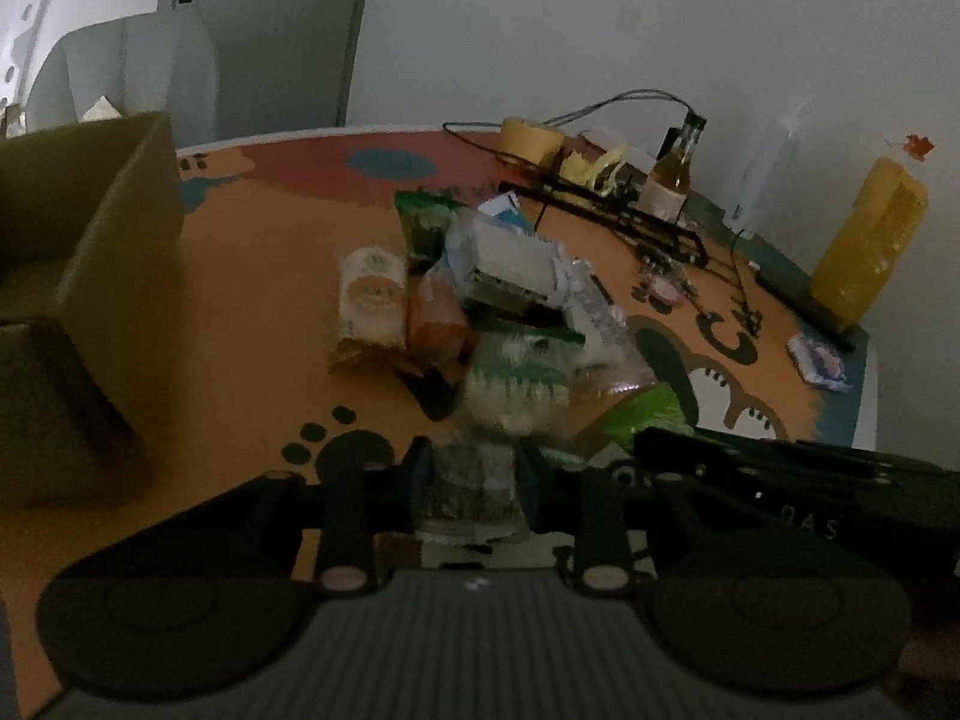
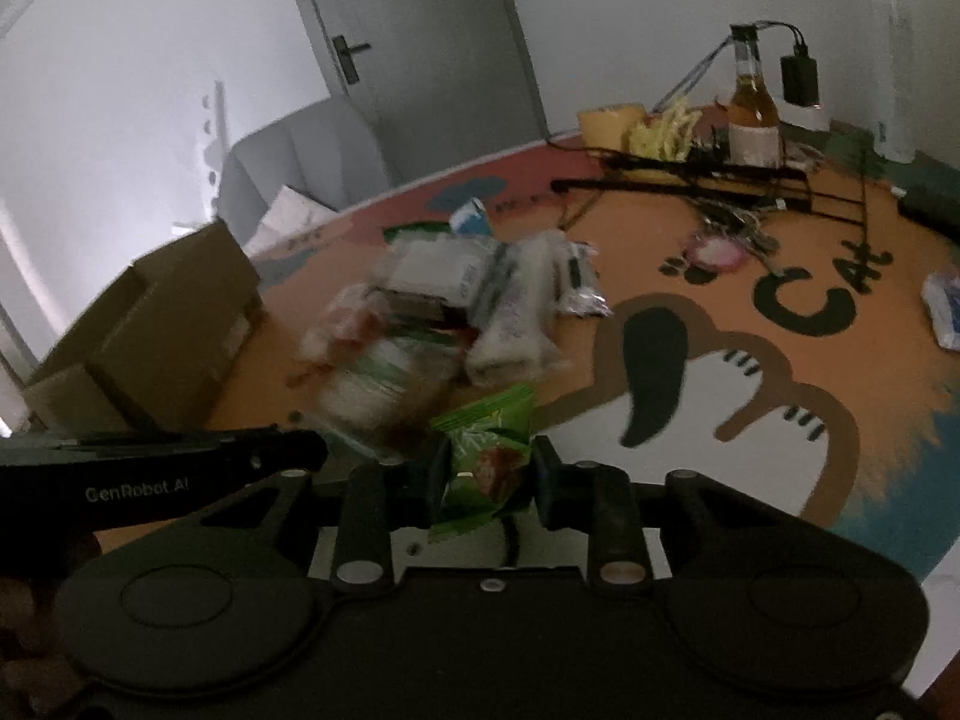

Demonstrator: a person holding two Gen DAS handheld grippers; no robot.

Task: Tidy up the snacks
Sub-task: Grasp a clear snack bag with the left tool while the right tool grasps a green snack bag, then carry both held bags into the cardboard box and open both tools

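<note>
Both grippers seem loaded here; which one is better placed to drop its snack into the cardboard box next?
Left, probably. The left gripper holds a clear packet, and the box sits right beside it. The right gripper, holding a green packet, has the left gripper between it and the box.

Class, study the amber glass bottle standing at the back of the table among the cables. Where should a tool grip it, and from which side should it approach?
Grip the amber bottle across its wide labelled body, not the thin neck. It stands upright, so come in level from the front. Black cables and rods lie across the table just before its base, so stay above them.
</note>
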